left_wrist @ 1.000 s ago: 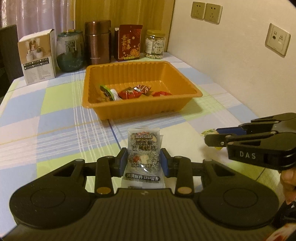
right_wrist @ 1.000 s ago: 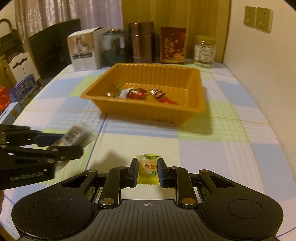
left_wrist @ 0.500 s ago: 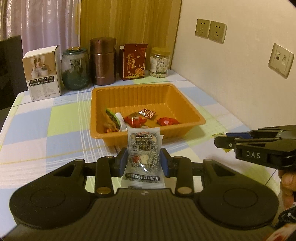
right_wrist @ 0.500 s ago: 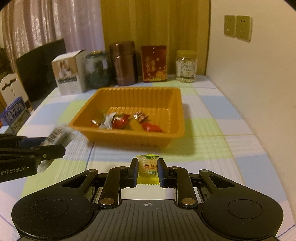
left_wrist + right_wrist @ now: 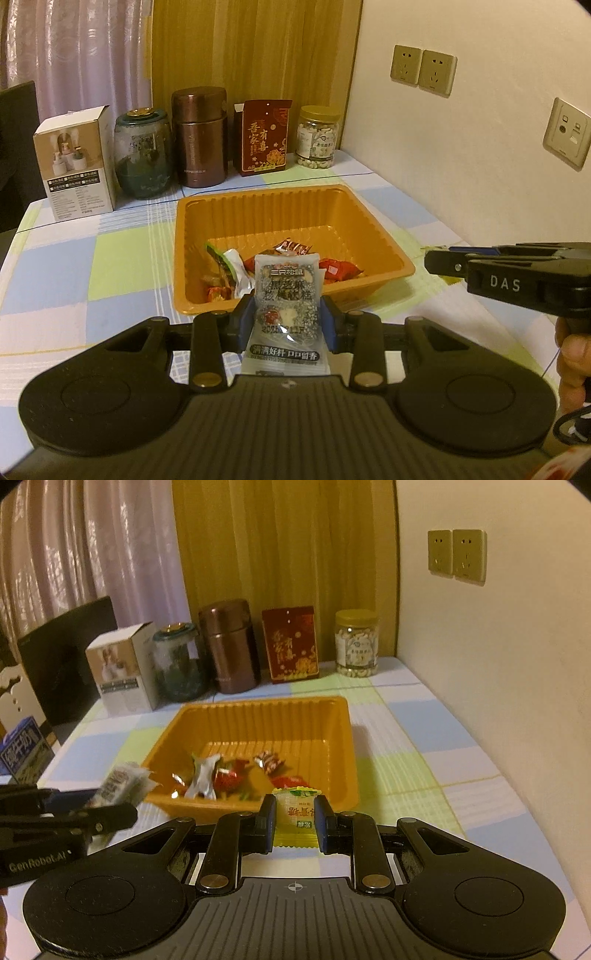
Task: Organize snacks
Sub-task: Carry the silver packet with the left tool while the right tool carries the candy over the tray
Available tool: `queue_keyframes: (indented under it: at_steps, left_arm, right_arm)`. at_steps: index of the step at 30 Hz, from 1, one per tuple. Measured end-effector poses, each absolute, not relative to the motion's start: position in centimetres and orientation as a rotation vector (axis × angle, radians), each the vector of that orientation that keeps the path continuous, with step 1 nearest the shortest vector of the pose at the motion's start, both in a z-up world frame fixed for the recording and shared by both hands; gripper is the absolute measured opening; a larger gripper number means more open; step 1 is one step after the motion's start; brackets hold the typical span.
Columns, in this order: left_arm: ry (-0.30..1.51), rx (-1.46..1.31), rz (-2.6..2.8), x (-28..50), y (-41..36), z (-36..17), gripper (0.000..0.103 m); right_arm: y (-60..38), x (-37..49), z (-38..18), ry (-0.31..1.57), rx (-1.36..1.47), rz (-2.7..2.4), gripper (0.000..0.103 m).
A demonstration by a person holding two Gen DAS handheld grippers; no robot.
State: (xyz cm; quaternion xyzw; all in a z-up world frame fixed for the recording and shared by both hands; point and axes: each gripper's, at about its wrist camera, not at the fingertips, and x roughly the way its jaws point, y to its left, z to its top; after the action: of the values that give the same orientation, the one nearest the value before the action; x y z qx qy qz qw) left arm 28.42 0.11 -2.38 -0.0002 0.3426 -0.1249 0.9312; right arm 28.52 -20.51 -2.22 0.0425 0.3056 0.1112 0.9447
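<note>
An orange tray [image 5: 384, 240] [image 5: 347, 746] sits mid-table with several wrapped snacks in it. My left gripper [image 5: 287, 314] is shut on a grey sesame-cake packet [image 5: 287, 291], held upright above the tray's near rim. In the right wrist view that same left gripper [image 5: 110, 808] appears at the left edge with the packet [image 5: 120, 782] sticking out. My right gripper [image 5: 295, 812] is shut on a small yellow candy packet [image 5: 295, 812], hovering just in front of the tray's near wall. From the left wrist view, the right gripper [image 5: 443, 260] reaches in from the right, tips near the tray's right corner.
Along the table's far edge stand a white box [image 5: 74, 166], a glass jar [image 5: 142, 155], a brown canister [image 5: 201, 136], a red box [image 5: 264, 136] and a nut jar [image 5: 319, 136]. The wall [image 5: 480, 184] runs close on the right. A dark chair [image 5: 66, 657] stands at left.
Both grippers have risen and come nearer the tray, each keeping its packet. The tray now looks lower and closer in both views, and more of its contents show.
</note>
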Motion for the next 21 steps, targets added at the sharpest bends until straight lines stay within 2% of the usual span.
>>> queue_keyframes:
  at_steps: [21]
  left_arm:
    - [0.692,-0.049,-0.208,35.2,1.9,-2.2,0.034]
  right_arm:
    - [-18.1,34.3,-2.1,0.606,0.149,0.232,0.022]
